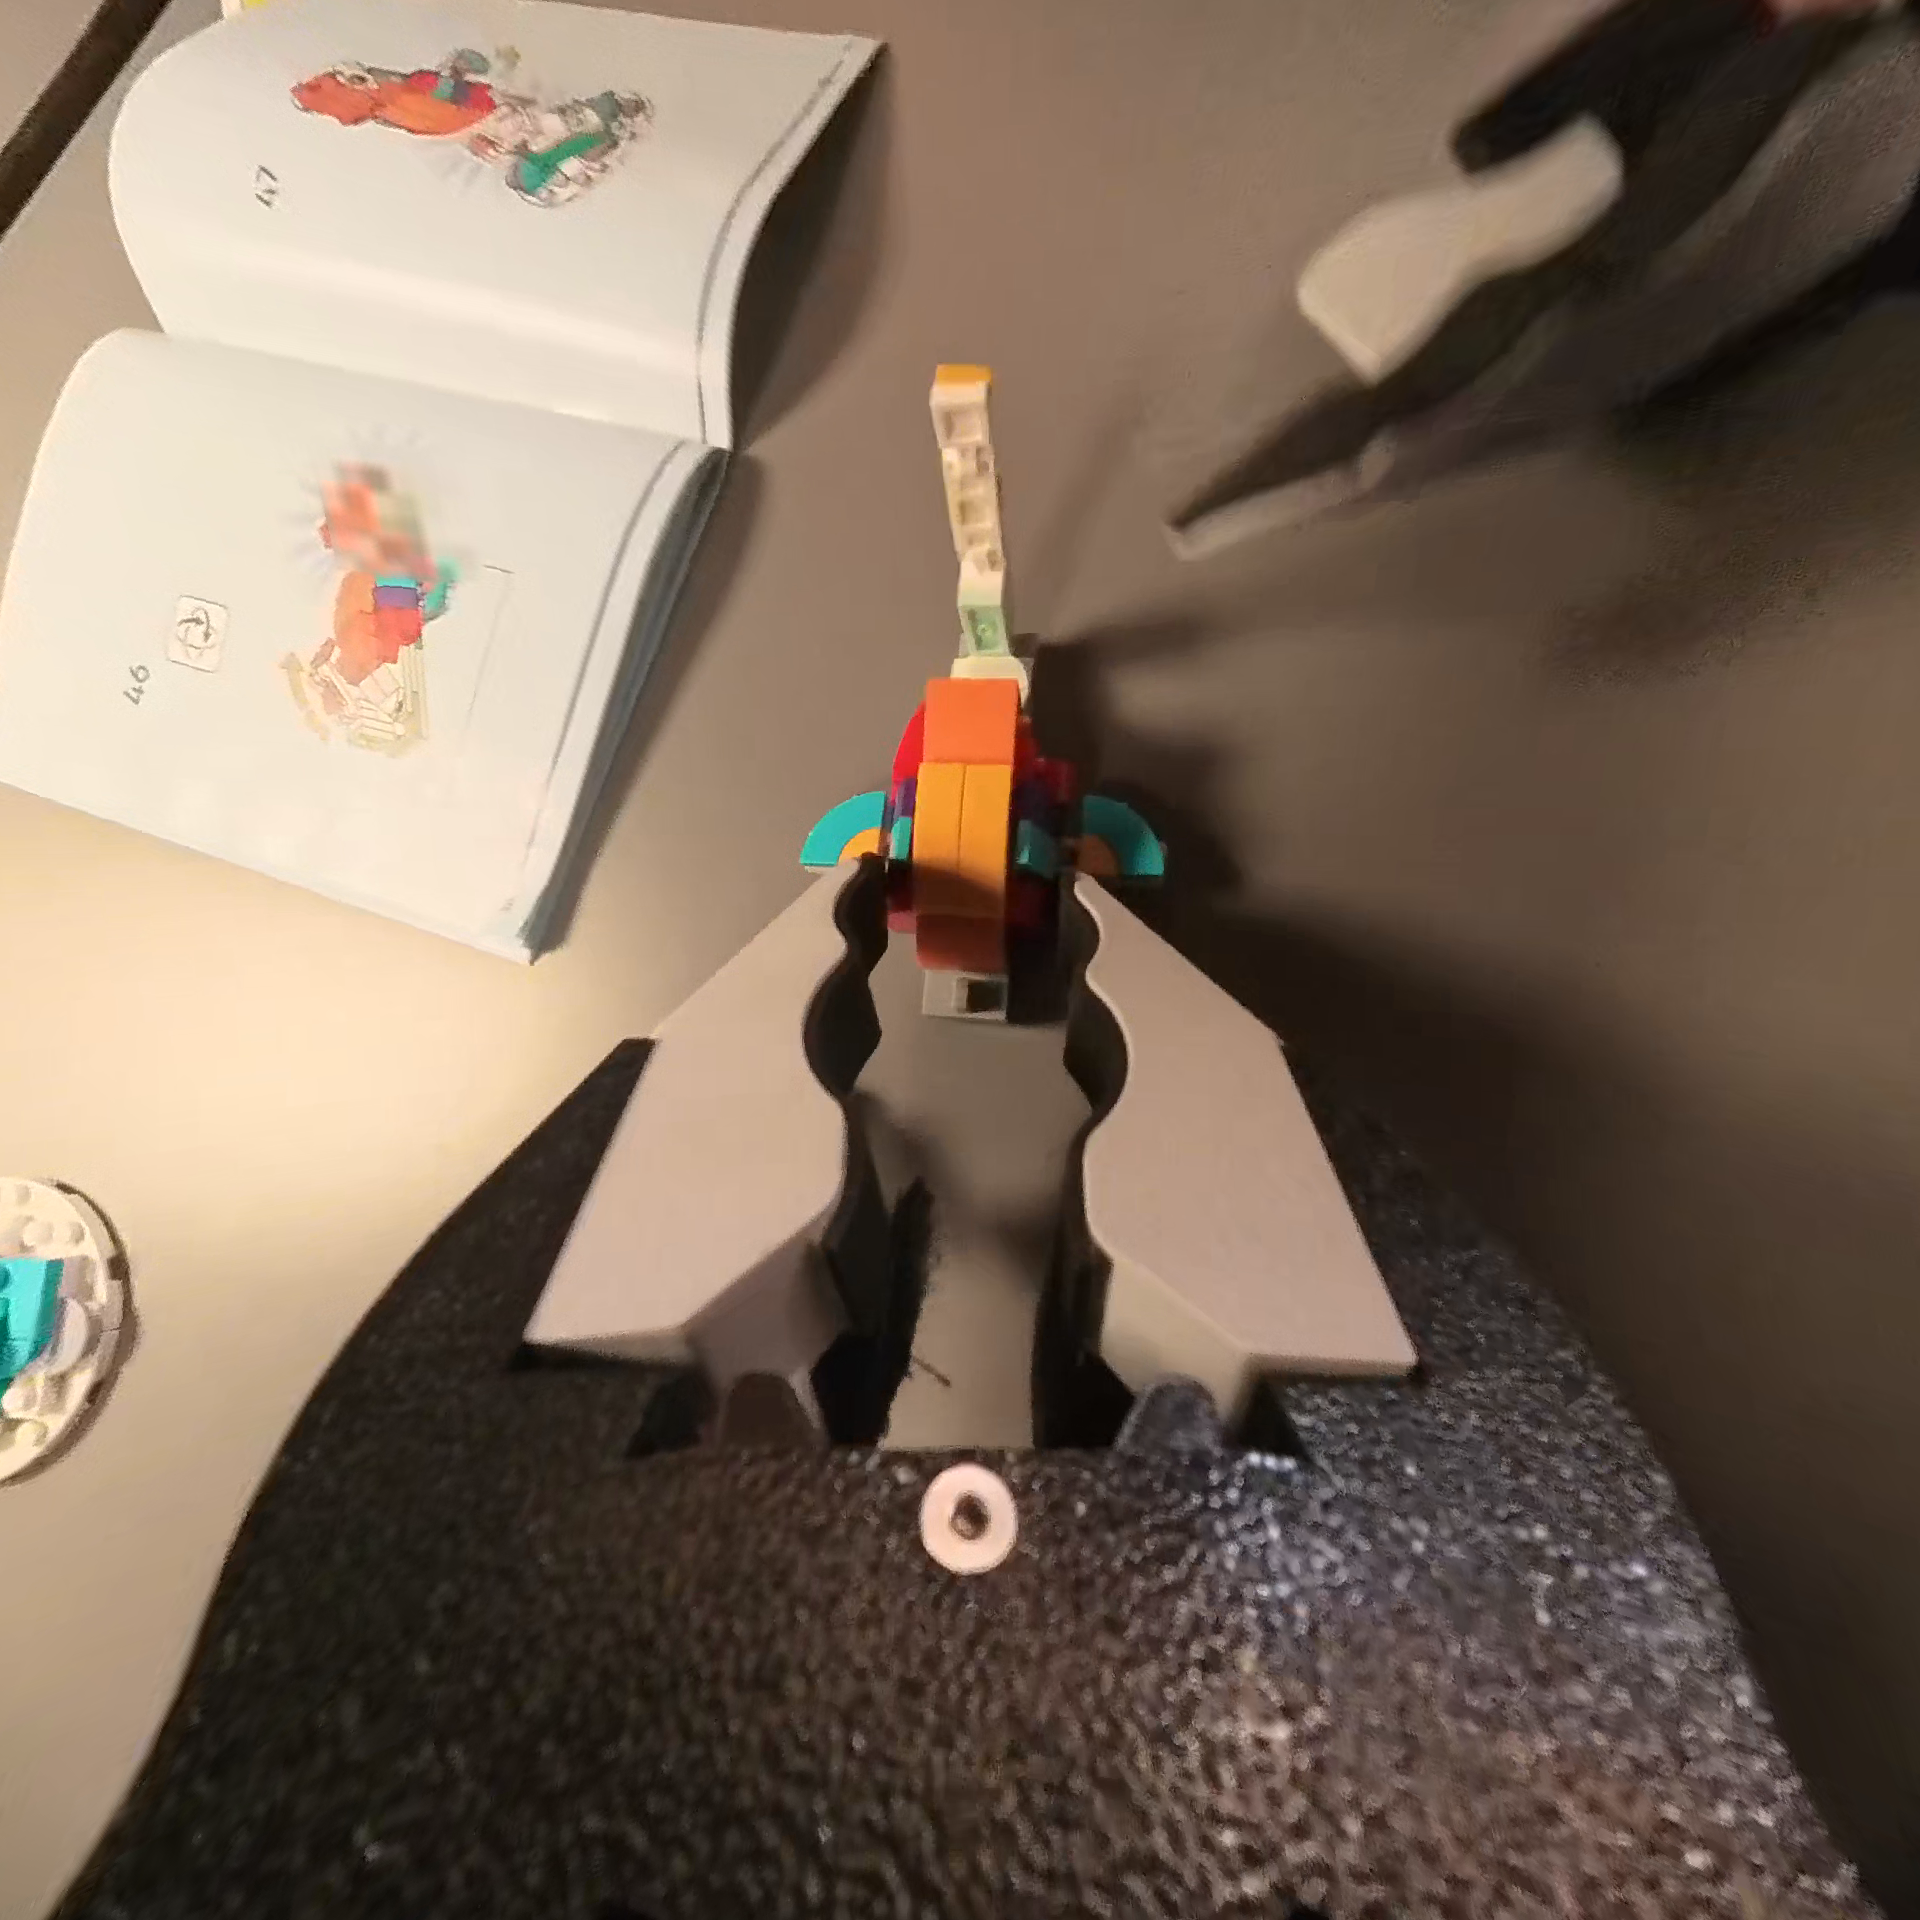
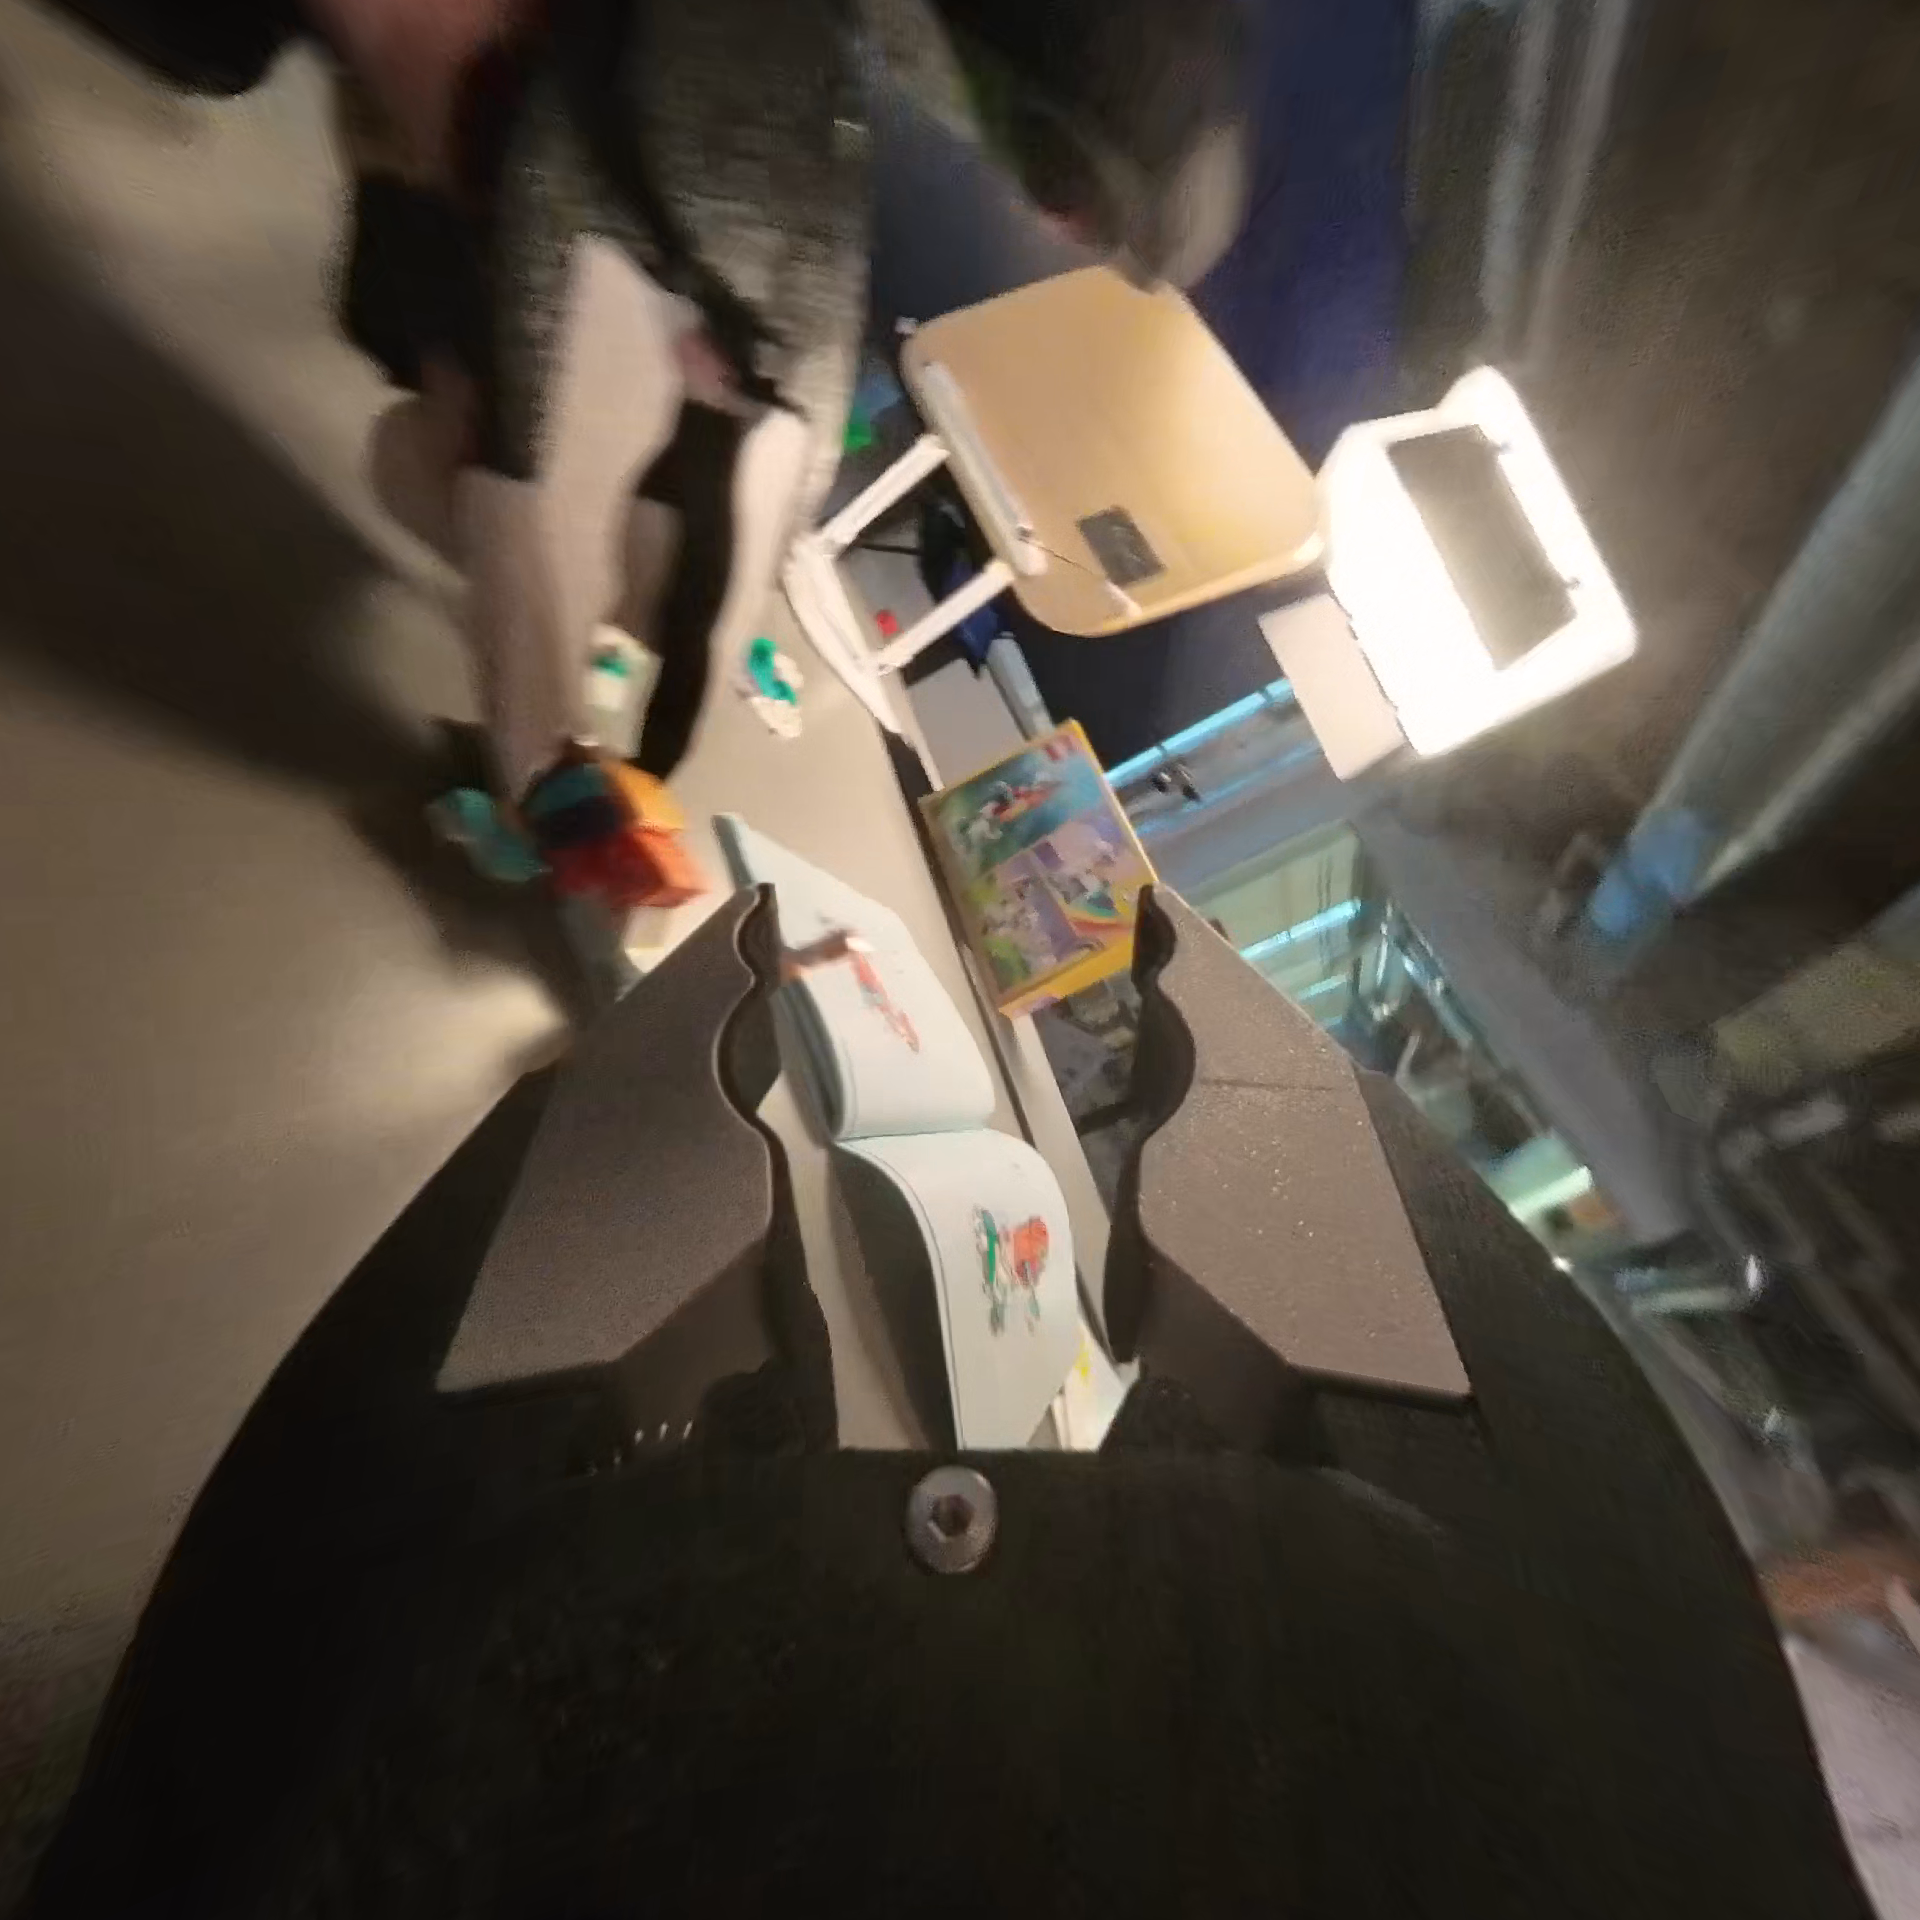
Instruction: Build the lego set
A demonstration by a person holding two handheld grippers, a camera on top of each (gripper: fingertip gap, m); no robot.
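Left tool (image 1: pixel 971 883) is clamped on the lego model (image 1: pixel 966 821), its two grey fingers pressed against the sides of the orange, red and teal body, which hangs above the tan surface (image 1: pixel 260 1039) with a thin cream-and-white strip of plates jutting forward from it. Right tool (image 2: pixel 956 914) stands with its fingers apart and nothing between them, off to the side and badly blurred in the left wrist view. An open instruction booklet (image 1: pixel 416 520) lies on the surface to the left of the model, a round white-and-teal sub-build (image 1: pixel 42 1330) sits at the left edge, and the set's box (image 2: pixel 1039 873) stands beyond the booklet. The model looks light and rigid but held together only by stud friction, so the long strip and the teal arch pieces on either flank would likely snap off under a sideways push. The safest hold, I judge, is on the thick stacked core where the left tool already grips, with any pressing done straight along the studs
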